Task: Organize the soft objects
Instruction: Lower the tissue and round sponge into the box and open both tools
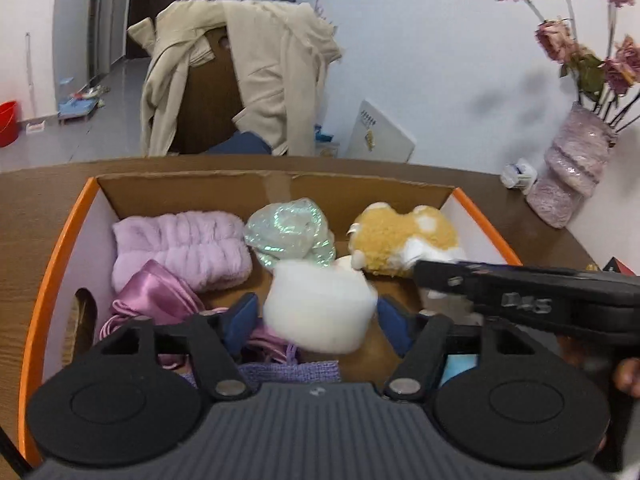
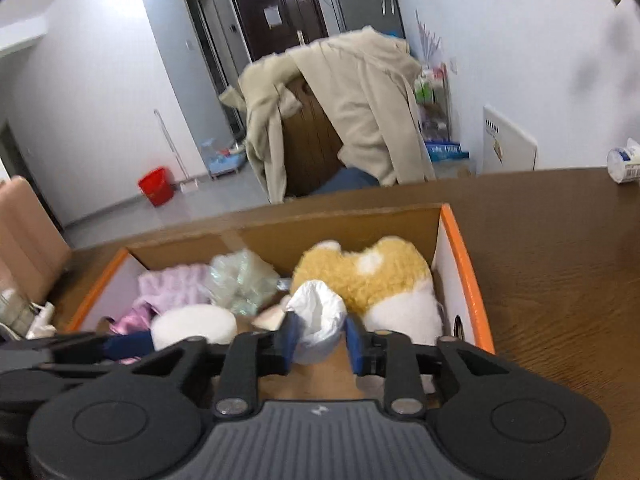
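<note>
The left gripper [image 1: 318, 314] clamped a white fluffy roll [image 1: 320, 306] between its blue pads, held over the near part of the orange-edged cardboard box [image 1: 52, 248]. To its right, the right gripper [image 2: 320, 338] pinched a crumpled white bag [image 2: 318, 322] over the same box. Farther in lay a tan-and-white plush toy [image 1: 404, 240] at the right, a shimmery green bundle [image 1: 290, 232] in the middle, and a lilac furry cloth [image 1: 182, 248] with pink satin fabric [image 1: 154, 294] at the left. The box sat on a wooden table [image 2: 560, 264].
</note>
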Demonstrator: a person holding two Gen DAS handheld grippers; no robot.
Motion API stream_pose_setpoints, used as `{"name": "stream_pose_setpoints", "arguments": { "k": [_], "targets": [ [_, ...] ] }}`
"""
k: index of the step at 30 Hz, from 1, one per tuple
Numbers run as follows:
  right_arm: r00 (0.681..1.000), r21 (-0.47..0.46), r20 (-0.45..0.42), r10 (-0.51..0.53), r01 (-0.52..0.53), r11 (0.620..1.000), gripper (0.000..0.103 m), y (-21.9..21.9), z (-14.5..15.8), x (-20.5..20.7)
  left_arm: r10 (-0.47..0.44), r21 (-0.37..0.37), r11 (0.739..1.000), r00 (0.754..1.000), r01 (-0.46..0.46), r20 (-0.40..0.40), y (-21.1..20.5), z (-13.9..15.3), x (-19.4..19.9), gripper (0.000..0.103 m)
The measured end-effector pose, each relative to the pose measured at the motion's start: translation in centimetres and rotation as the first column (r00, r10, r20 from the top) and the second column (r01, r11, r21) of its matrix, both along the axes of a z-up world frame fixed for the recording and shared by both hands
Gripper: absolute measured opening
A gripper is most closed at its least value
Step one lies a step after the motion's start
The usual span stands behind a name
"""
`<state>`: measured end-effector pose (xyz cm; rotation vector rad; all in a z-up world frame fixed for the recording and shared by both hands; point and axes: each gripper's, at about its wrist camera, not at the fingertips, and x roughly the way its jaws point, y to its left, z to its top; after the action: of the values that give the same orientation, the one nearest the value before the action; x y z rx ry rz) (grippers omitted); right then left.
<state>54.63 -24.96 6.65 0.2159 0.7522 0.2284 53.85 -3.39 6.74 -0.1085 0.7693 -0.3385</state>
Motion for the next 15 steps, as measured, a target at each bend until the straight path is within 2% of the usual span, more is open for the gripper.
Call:
{"name": "stream_pose_setpoints", "arguments": {
  "k": [1,2,7,11,15],
  "targets": [
    [1.0,0.006,0.009,0.004,-0.004,1.0,0.044,0.0,-0.2,0.0,-0.004,-0.003,1.0,1.0,0.004,0.011,0.2,0.2,-0.2,0.078],
    [1.0,0.012,0.011,0.006,-0.006,1.0,0.049,-0.1,-0.3,0.0,-0.002,-0.008,1.0,1.0,0.002,0.026,0.4,0.5,-0.7,0.082],
    [0.998,0.002,0.063,0.0,-0.001,1.0,0.049,-0.3,1.3,-1.8,0.024,-0.016,1.0,0.997,-0.022,0.078,2.3,3.2,-4.4,0.083],
    [0.988,-0.001,0.146,0.046,-0.046,0.999,0.054,-1.3,4.6,-5.2,0.053,0.03,0.998,0.984,-0.059,0.167,3.8,6.4,-10.5,0.083],
    [0.962,-0.032,0.248,0.118,-0.113,0.993,0.065,-2.3,7.9,-11.2,0.114,0.049,0.99,0.96,-0.131,0.256,5.1,8.9,-18.6,0.086]
  ]
}}
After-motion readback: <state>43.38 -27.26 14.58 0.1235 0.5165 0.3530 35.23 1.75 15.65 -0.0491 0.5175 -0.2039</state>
